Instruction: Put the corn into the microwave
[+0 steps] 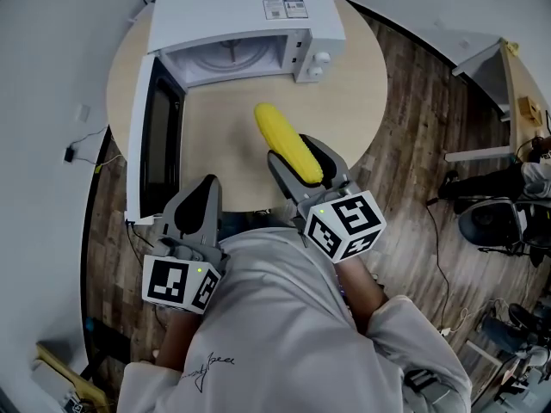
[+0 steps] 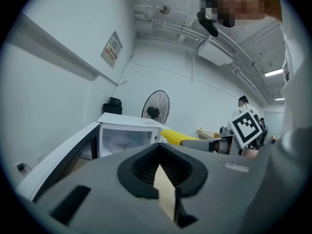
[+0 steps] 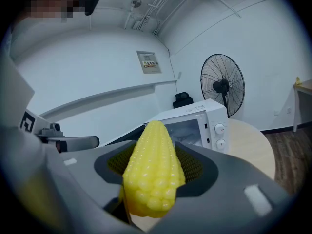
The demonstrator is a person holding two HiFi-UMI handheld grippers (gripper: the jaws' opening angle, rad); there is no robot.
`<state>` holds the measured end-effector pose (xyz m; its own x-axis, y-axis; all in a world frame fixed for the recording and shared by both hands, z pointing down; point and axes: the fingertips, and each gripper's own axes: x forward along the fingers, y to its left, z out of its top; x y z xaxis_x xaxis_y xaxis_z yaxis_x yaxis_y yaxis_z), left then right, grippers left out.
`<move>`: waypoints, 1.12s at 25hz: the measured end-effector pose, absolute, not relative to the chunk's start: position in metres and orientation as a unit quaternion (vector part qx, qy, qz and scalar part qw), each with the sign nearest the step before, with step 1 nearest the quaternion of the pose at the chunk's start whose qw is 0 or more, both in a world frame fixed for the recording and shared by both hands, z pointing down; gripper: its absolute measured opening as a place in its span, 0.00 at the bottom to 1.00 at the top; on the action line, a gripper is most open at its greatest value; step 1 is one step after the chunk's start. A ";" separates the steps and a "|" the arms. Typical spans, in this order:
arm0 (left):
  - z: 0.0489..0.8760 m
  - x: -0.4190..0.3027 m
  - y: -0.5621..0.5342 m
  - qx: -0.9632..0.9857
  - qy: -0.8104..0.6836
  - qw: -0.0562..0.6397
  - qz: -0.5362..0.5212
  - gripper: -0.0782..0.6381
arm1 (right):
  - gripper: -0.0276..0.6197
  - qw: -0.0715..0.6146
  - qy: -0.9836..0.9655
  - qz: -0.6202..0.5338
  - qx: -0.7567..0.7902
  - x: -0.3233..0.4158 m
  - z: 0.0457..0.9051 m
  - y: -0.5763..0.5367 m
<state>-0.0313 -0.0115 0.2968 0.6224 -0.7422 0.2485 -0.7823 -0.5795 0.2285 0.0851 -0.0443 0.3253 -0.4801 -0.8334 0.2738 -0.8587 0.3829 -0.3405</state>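
Note:
A yellow corn cob [image 1: 288, 144] is clamped lengthwise in my right gripper [image 1: 299, 160], its tip pointing toward the microwave. Up close the corn [image 3: 153, 169] fills the space between the grey jaws of the right gripper [image 3: 157, 165]. The white microwave [image 1: 250, 24] stands at the far side of the round table [image 1: 362, 101]; its door [image 1: 155, 140] is swung open to the left and the cavity looks bare. My left gripper [image 1: 202, 198] hovers at the table's near left edge with nothing in it, jaws together. In the left gripper view the corn [image 2: 180, 138] shows beyond the left gripper [image 2: 161, 172].
A standing fan [image 3: 223, 84] is behind the microwave [image 3: 195, 123]. A desk [image 1: 508, 76] and an office chair [image 1: 491, 222] stand to the right on the wood floor. Cables trail off the table's left edge [image 1: 95, 157].

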 end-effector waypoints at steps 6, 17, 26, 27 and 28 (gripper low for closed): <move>0.299 -0.031 -0.019 0.889 -0.423 0.167 0.062 0.10 | 0.45 0.031 -0.825 0.229 0.515 0.084 0.329 -0.058; 0.308 -0.034 -0.036 0.888 -0.421 0.174 0.068 0.10 | 0.45 0.035 -0.824 0.237 0.514 0.081 0.344 -0.082; 0.312 -0.041 -0.046 0.884 -0.426 0.178 0.077 0.09 | 0.45 0.040 -0.820 0.248 0.514 0.075 0.356 -0.105; 0.313 -0.042 -0.047 0.884 -0.427 0.175 0.080 0.10 | 0.45 0.040 -0.820 0.249 0.513 0.074 0.358 -0.108; 0.314 -0.043 -0.047 0.884 -0.427 0.173 0.084 0.10 | 0.45 0.041 -0.820 0.251 0.512 0.073 0.360 -0.110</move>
